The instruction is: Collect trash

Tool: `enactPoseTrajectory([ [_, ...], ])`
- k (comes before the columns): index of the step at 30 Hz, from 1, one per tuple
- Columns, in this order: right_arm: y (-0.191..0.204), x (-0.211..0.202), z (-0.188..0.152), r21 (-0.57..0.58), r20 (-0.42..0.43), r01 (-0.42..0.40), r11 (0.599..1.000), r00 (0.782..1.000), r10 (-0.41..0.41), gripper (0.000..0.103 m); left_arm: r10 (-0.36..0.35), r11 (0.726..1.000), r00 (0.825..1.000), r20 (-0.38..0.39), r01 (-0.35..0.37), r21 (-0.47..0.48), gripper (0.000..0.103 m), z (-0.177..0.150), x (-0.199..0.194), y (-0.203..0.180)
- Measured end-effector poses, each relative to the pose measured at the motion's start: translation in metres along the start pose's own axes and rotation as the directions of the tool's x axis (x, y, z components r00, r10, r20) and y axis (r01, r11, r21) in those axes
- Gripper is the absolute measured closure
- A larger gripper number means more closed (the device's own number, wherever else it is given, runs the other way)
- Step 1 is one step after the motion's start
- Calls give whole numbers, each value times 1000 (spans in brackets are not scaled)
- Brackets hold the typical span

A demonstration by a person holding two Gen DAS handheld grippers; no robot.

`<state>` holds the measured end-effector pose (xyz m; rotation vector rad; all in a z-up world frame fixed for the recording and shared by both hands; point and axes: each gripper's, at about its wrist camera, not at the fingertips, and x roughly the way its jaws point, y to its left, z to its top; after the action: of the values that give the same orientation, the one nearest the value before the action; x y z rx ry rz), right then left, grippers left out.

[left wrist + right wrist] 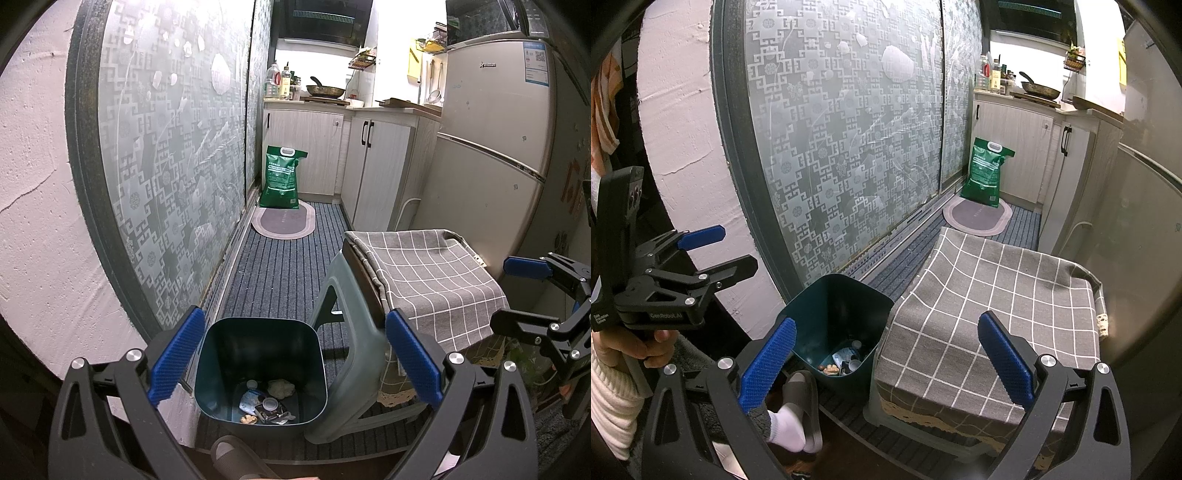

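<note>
A dark teal trash bin (258,339) stands on the striped floor mat beside a grey stool; it also shows in the right wrist view (834,306). Several scraps of trash (264,404) lie at its bottom: wrappers, a bottle cap, crumpled paper. My left gripper (295,354) is open and empty, held above the bin's mouth. My right gripper (886,354) is open and empty, over the stool's checked cloth (990,302), right of the bin. Each gripper shows in the other's view: the right one (517,291) and the left one (727,251).
A grey plastic stool (343,295) under the checked cloth stands right of the bin. A patterned sliding glass door (166,147) runs along the left. A green bag (282,177), an oval mat (284,219), cabinets and a fridge (491,147) lie beyond. My slippered foot (801,410) is beside the bin.
</note>
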<state>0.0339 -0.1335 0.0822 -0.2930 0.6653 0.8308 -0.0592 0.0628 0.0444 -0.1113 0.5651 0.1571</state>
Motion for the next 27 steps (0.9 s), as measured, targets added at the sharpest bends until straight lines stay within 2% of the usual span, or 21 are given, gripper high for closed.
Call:
enactPoseTrajectory([
  [10,1,-1,1,-1,2,1,1000,1000,-1,3,-4,1000,1000,1,4,1,3,0,-1,-2],
  [18,-3,-14,2,-4,22,13,1000,1000,-13,3,-45,999,999,18,45,15,3,7,-7,-20],
  [27,-19,-18,-9,10,12,28,1000,1000,-28,3,-19,999,1000,-3,19,28,3,7,1,-30],
])
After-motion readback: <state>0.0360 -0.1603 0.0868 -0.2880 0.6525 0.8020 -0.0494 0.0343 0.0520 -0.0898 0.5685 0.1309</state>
